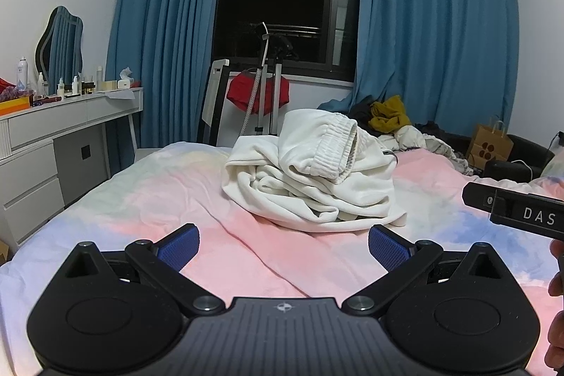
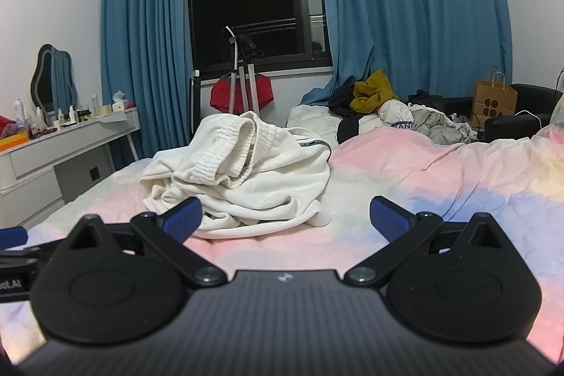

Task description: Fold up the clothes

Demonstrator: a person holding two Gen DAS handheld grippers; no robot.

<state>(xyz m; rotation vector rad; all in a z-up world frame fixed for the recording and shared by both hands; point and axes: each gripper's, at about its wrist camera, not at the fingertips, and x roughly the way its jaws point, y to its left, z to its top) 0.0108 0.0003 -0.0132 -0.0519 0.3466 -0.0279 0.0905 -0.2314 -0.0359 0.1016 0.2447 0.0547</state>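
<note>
A crumpled white garment (image 1: pixel 313 171) with a ribbed elastic waistband lies in a heap on the pastel pink, blue and white bed cover (image 1: pixel 169 199). My left gripper (image 1: pixel 283 244) hovers open just short of the heap, blue pads spread wide, nothing between them. In the right wrist view the same white garment (image 2: pixel 246 175) sits ahead and to the left. My right gripper (image 2: pixel 285 217) is open too, its left blue pad (image 2: pixel 183 217) close to the heap's near edge. The right gripper's body (image 1: pixel 518 207) shows at the right edge of the left view.
A pile of other clothes (image 2: pixel 394 108), yellow, dark and grey, lies at the bed's far end. A white dressing table (image 1: pixel 53 129) with bottles and a mirror stands left. A garment steamer with a red item (image 1: pixel 259 90) stands by the window. A brown paper bag (image 2: pixel 493 101) sits far right.
</note>
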